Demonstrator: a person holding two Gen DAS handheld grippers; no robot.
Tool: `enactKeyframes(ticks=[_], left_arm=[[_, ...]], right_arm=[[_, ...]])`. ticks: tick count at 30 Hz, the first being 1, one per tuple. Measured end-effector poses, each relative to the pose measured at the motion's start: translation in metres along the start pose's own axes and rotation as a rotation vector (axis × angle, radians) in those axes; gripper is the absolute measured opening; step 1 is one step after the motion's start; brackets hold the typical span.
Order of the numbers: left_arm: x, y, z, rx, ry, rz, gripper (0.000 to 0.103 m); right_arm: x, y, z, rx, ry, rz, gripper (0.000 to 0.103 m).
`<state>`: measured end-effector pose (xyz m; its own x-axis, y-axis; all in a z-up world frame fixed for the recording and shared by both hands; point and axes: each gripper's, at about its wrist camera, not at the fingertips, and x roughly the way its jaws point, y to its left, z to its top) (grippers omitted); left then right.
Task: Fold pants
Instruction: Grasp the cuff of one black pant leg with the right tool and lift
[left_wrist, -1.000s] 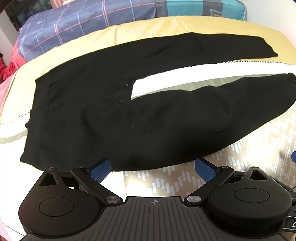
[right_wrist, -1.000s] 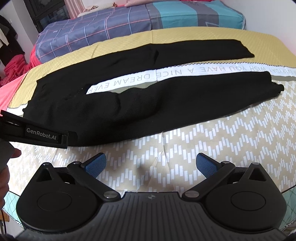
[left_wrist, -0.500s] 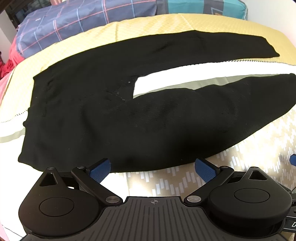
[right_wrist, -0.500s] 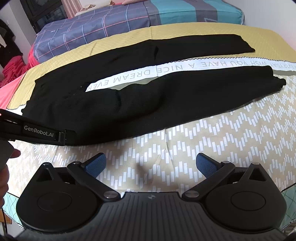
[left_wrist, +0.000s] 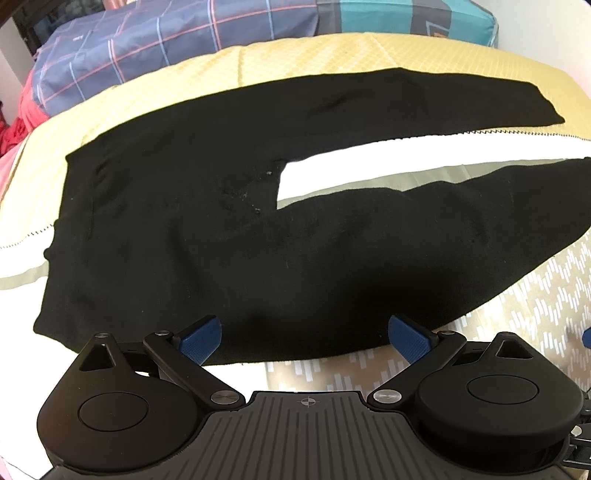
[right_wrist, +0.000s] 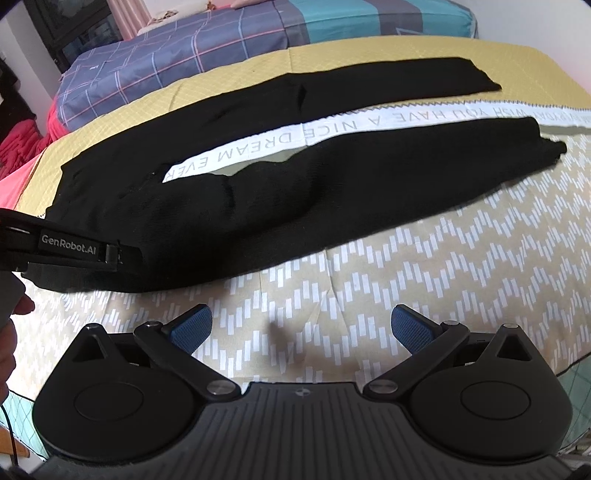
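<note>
Left gripper (left_wrist: 304, 338) has edged over pants (left_wrist: 258, 229); both grippers' fingers wide apart, empty, blanket (right_wrist: 424, 266) beneath.

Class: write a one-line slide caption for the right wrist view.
Open right gripper hovers before black pants spread flat on the bed, both legs apart.

A bedroom in a home, from what I see. The work surface is a bed (right_wrist: 424, 280) — yellow quilted cover with a white band printed "HAVE A NICE DREAM" (right_wrist: 332, 129). Behind it a plaid blue and teal bedding roll (right_wrist: 207, 55) lies along the far edge, red fabric (right_wrist: 18, 140) heaped at left. Pink curtain (right_wrist: 129, 18) and a dark window (right_wrist: 74, 29) — domestic, lived-in.
</note>
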<state>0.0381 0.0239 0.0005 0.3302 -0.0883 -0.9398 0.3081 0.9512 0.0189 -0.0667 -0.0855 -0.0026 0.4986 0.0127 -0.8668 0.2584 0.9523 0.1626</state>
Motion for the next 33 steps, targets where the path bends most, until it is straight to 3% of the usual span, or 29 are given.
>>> enactKeyframes(ticks=[8, 23, 29, 33], left_arm=[[0.011, 0.001, -0.001, 0.011, 0.016, -0.022, 0.103], [0.032, -0.007, 0.020, -0.057, 0.067, 0.080, 0.103], [0.039, -0.018, 0.030, -0.054, 0.067, 0.073, 0.103], [0.046, -0.021, 0.034, -0.053, 0.060, 0.048, 0.103]], right_arm=[[-0.003, -0.007, -0.001, 0.043, -0.023, 0.017, 0.103], [0.032, -0.064, 0.052, 0.140, -0.056, 0.118, 0.103], [0.037, -0.075, 0.058, 0.156, -0.070, 0.145, 0.103], [0.032, -0.093, 0.060, 0.154, -0.124, 0.138, 0.102]])
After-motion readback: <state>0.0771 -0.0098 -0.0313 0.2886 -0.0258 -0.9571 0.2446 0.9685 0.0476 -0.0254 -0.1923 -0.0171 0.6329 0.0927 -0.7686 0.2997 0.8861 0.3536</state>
